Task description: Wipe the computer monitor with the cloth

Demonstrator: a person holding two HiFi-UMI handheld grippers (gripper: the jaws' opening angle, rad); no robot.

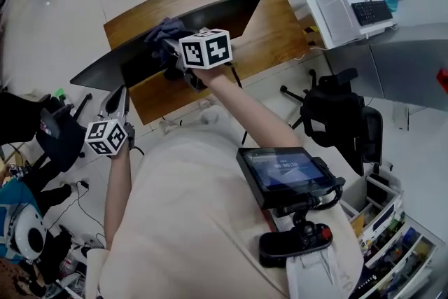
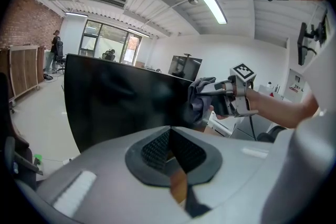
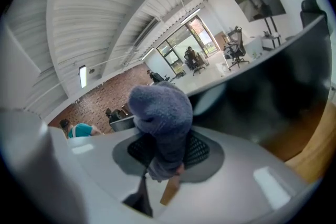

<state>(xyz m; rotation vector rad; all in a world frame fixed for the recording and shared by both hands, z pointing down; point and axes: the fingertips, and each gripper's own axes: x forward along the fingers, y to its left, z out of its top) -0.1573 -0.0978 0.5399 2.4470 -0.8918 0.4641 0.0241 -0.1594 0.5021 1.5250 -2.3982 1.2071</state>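
Wiping apparently under way. Right gripper [image 3: 163, 157] clamped on the grey-blue cloth [image 3: 160, 110], which is bunched and bulging out past the jaw tips. Cloth up against the monitor [image 1: 210, 14], seemingly touching about midway along its top edge. Monitor standing on the wooden desk [image 1: 269, 35], long axis running sideways across the person's front, dark screen turned toward them. Screen stretching away to both sides of the cloth and below it, so probably strokes along that long axis, working downward. Left gripper [image 2: 169, 152] pressed together on nothing, hanging off the monitor's left end, near it yet apart, pointed along the screen. Right arm plainly the nearer, and the one placed to do the wiping.
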